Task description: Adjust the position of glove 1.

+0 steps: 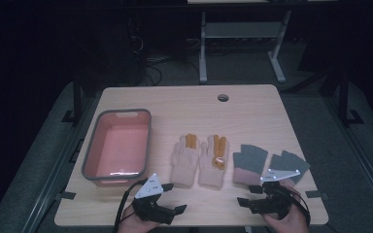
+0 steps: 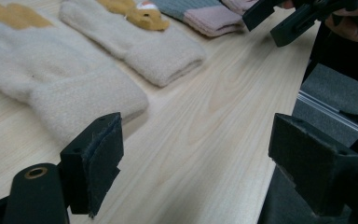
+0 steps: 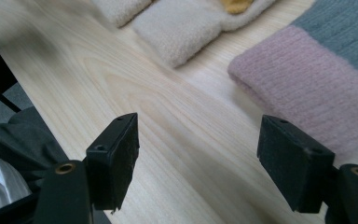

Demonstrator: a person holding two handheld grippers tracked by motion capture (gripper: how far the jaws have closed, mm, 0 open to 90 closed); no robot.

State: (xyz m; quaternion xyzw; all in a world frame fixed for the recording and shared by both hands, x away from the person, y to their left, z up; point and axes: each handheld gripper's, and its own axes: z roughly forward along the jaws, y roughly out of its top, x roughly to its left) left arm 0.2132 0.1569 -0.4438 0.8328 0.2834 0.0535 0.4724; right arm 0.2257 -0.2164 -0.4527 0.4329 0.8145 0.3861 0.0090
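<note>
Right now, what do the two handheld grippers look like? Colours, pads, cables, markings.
Both are black. The left gripper and the right gripper each carry a light grey three-cornered plate with small dark dots on top. Black cables trail from each. The jaws end in blocky black pads, frayed at the edges, with brass-coloured rings on the jaw arms.

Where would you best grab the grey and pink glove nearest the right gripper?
Probably by its pink cuff. The grey and pink glove lies flat with that thick ribbed cuff toward the table's near edge, just ahead of the open right gripper. Coming in low from the near side should let one jaw slip under the cuff's edge.
</note>
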